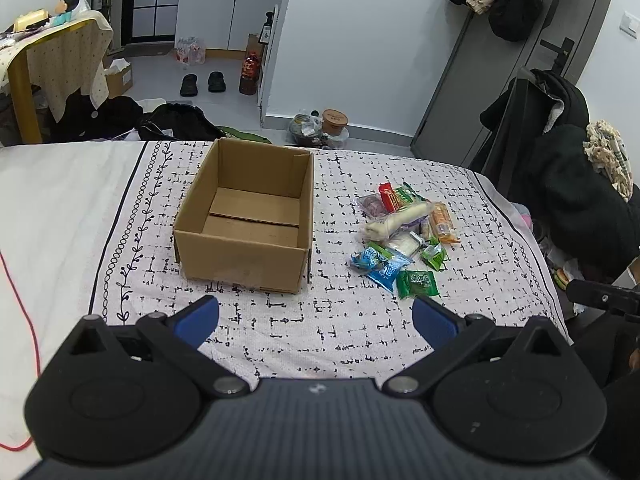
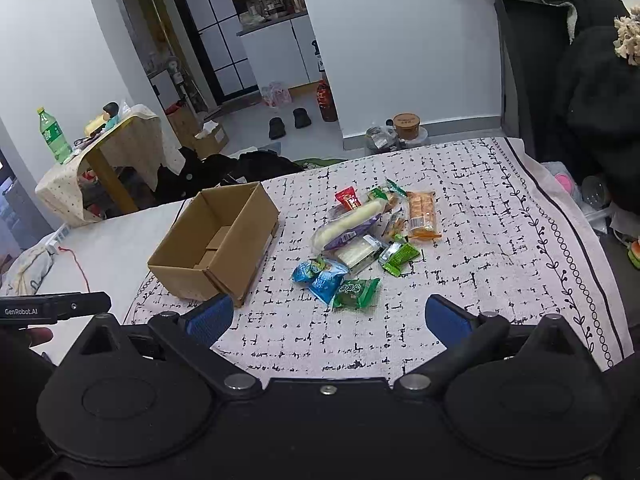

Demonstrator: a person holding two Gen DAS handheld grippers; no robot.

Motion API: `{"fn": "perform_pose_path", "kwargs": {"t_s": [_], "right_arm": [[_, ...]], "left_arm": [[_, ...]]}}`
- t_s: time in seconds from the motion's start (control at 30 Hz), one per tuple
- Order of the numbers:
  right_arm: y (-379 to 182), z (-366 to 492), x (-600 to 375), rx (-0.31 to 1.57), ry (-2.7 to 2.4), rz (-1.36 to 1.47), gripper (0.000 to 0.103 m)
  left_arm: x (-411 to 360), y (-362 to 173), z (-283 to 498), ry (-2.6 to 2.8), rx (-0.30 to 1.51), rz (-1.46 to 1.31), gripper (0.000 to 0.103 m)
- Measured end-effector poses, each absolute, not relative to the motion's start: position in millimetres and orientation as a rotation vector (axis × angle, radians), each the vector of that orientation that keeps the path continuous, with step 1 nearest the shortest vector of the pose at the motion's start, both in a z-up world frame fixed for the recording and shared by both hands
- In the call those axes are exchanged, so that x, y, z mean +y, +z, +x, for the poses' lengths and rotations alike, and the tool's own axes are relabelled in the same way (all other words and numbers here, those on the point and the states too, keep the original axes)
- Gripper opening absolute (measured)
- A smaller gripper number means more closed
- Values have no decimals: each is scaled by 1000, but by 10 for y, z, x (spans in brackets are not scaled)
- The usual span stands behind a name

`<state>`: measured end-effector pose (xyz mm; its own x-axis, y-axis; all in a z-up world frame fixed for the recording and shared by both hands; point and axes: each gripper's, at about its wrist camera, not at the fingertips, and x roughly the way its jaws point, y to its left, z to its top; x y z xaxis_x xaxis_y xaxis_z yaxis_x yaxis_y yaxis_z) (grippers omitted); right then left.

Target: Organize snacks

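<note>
An open, empty cardboard box stands on a patterned cloth; it also shows in the right wrist view. To its right lies a pile of wrapped snacks, also seen in the right wrist view: a long white roll, an orange pack, blue packets and green packets. My left gripper is open and empty, above the cloth in front of the box. My right gripper is open and empty, just in front of the snack pile.
The cloth covers a white bed. A red cable runs along its left side. Dark clothes hang on a rack at the right. Beyond the far edge are floor clutter, slippers and a draped table.
</note>
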<state>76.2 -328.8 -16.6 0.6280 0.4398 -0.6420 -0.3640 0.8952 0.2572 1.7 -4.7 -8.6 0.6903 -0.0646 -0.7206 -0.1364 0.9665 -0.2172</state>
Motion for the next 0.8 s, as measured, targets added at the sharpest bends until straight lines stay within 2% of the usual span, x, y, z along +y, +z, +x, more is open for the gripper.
{"fn": "perform_pose_path", "kwargs": {"t_s": [0.8], "right_arm": [[-172, 750, -3287, 745, 448, 43, 103]], "left_arm": [[-108, -77, 18, 46, 802, -243, 102]]}}
